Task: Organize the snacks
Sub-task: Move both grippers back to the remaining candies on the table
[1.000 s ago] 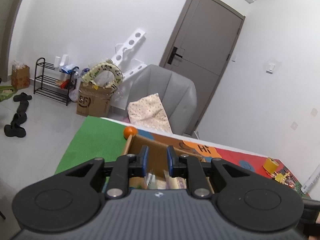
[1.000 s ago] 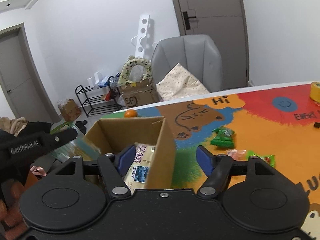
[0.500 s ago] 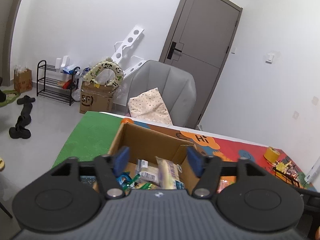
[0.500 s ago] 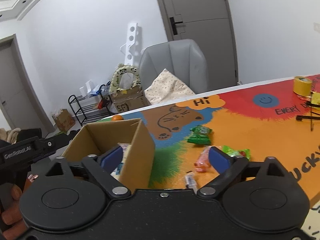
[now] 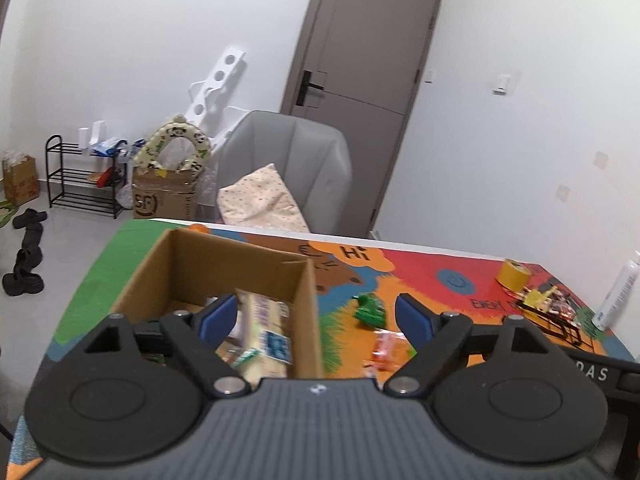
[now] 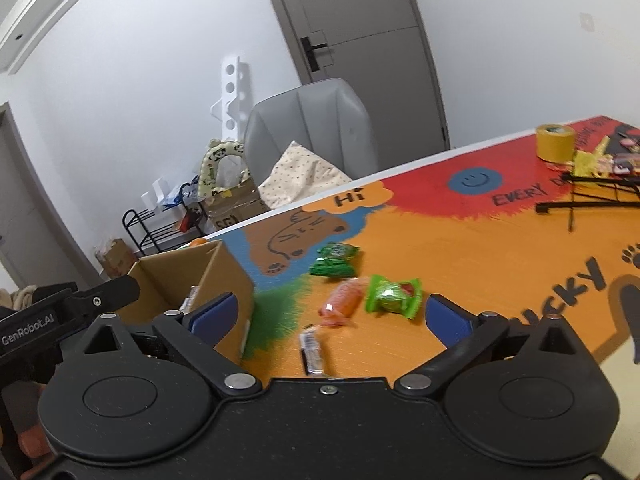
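The left gripper [image 5: 316, 314] hangs over the near right corner of the open cardboard box [image 5: 224, 264], its blue pads spread and opening further, with nothing pinched; the box's right wall passes between them from this view. Under its left pad, inside the box, a pale cracker packet [image 5: 266, 330] lies with its long axis running away from the tool toward the far wall, a blue-and-white label at its near end; the print is too blurred to read. To the right of the wall, beyond the right pad, sit a dark green wrapped snack [image 5: 370, 309] and an orange-red one [image 5: 386, 350] on the colourful table mat [image 5: 440, 280].

The right gripper [image 6: 330, 316] is spread wide and empty above the loose snacks. Just ahead between its pads lies the orange-red sweet [image 6: 340, 304], long axis angled away and to the right. Right of it, touching or nearly so, a bright green wrapper [image 6: 394, 294] lies crosswise. Farther out, a dark green packet [image 6: 334, 260] also lies crosswise. Nearest the tool, a small silver bar [image 6: 312, 350] points almost straight away from it. The box [image 6: 200, 276] stands by the left pad.

The mat reads "Hi" [image 6: 350, 199], with "EVERY" by a smiley. The other tool's body reads "GenRobot.AI" [image 6: 28, 328]. A yellow tape roll [image 6: 554, 142] stands far right.
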Motion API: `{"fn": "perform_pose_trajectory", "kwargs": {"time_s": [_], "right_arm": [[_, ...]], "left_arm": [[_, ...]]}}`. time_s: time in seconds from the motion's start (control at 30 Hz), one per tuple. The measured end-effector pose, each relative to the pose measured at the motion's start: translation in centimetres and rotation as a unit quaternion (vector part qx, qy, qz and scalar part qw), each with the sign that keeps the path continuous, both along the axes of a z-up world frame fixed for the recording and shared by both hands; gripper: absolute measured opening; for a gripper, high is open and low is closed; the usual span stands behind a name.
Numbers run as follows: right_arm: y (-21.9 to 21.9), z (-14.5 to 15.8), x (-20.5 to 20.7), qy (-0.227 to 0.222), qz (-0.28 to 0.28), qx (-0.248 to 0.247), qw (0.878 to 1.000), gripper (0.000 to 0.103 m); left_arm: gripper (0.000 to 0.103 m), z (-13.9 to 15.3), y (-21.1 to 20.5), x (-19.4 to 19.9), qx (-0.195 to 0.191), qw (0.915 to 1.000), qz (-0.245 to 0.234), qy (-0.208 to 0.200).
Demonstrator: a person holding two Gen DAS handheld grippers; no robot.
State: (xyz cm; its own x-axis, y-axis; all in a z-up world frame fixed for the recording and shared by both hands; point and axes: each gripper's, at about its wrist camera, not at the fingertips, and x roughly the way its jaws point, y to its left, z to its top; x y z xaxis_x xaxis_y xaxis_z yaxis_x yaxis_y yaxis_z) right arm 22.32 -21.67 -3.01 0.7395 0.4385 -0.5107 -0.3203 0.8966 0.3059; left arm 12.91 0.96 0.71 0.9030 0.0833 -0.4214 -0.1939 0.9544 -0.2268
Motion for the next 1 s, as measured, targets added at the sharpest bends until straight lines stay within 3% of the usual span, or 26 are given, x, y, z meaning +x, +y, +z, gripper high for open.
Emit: {"fn": "perform_pose_trajectory", "kwargs": {"time_s": [0.47, 1.0], "right_arm": [[-5.2, -2.0, 1.0, 0.024, -0.035, 0.039, 0.998, 0.103], [-7.1, -4.7, 2.9, 0.051, -0.034, 0.065, 0.996, 0.103]], "left_arm": [[0.085, -1.1, -5.5, 1.8, 0.021, 0.9983, -0.049, 0.020], [0.082, -3.6, -8.5, 4.5, 0.029, 0.9965, -0.054, 0.057]]}}
